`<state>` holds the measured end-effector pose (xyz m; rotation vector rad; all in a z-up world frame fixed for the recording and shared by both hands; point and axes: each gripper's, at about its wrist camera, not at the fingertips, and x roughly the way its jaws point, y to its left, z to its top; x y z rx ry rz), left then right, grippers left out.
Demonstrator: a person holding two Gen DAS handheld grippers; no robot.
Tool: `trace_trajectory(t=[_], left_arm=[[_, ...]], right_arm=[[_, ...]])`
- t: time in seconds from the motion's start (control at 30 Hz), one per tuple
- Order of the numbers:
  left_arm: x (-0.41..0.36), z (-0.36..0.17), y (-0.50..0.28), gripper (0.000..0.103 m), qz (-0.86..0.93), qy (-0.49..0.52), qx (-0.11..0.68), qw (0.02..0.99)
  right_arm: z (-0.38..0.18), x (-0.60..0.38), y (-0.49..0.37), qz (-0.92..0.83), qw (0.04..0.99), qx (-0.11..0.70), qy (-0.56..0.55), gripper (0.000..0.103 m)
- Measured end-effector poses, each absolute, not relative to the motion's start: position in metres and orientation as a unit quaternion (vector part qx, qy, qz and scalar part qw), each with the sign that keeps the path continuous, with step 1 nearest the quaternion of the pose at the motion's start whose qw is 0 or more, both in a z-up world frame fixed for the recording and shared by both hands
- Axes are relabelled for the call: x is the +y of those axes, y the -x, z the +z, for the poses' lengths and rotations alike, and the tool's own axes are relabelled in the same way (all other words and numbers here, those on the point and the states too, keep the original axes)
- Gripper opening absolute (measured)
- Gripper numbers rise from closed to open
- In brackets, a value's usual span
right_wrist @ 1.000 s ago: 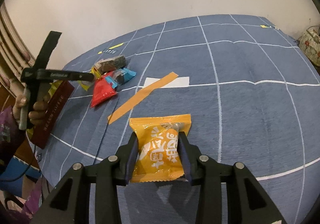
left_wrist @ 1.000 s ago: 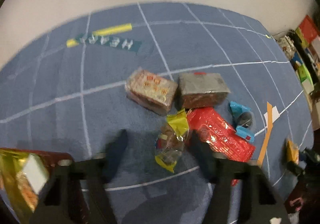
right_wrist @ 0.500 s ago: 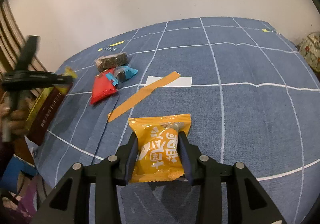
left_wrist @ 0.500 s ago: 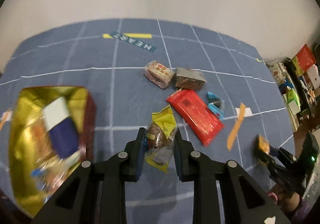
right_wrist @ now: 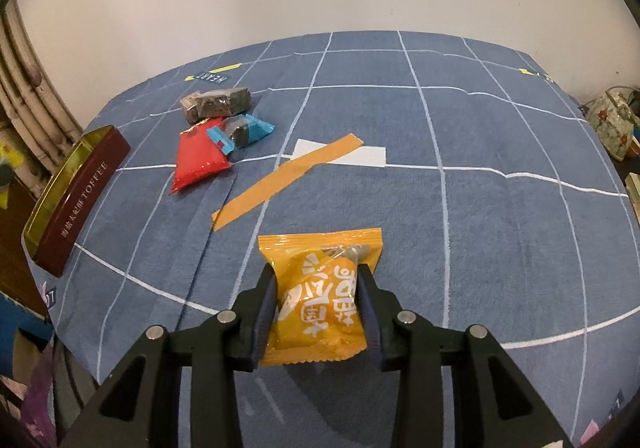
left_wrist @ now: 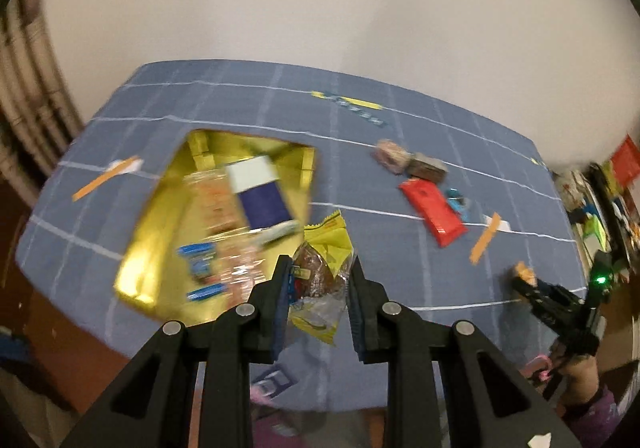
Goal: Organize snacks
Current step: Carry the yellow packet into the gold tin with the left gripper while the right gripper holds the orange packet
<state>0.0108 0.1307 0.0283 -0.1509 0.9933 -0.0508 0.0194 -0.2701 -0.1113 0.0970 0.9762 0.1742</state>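
Observation:
My left gripper (left_wrist: 318, 280) is shut on a yellow and clear snack packet (left_wrist: 322, 280) and holds it in the air beside the open gold-lined tin (left_wrist: 148, 240), which has several snacks in it. My right gripper (right_wrist: 318, 288) is shut on an orange snack packet (right_wrist: 320, 300) low over the blue cloth. A red packet (right_wrist: 198, 160), a blue-ended sweet (right_wrist: 240, 132) and a dark wrapped bar (right_wrist: 216, 104) lie in a group at the far left of the right wrist view. The left wrist view shows the right gripper (left_wrist: 532, 282) far right.
The tin (right_wrist: 76, 196) stands at the table's left edge, its dark red side reading TOFFEE. Orange tape strips (right_wrist: 284, 180) cross the blue gridded cloth (right_wrist: 460, 216). Cluttered shelves (left_wrist: 600, 200) stand off the right side. A person's hand (left_wrist: 580, 380) holds the right gripper.
My left gripper closed on the yellow packet, lifted it off the cloth and carried it left toward the tin. The right gripper stayed in place with the orange packet.

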Motion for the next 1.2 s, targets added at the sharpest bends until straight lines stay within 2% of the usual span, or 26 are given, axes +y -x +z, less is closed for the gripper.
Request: trace_trajectory(t=[0.4,0.63,1.2], left_arm=[[0.200,0.010,0.014,0.023,0.046,0.094,0.475,0.874],[0.196,0.001,0.010,0.023,0.046,0.074,0.473,0.877],[0.203,-0.023,-0.045,0.023,0.083,-0.013,0.472,0.878]], right_arm=[[-0.075,-0.225,0.005,0.115,0.887,0.438,-0.086,0.039],[-0.066,-0.204,0.018,0.143,0.896,0.416,-0.067,0.039],[-0.077,-0.211,0.014,0.147,0.889,0.427,-0.073,0.039]])
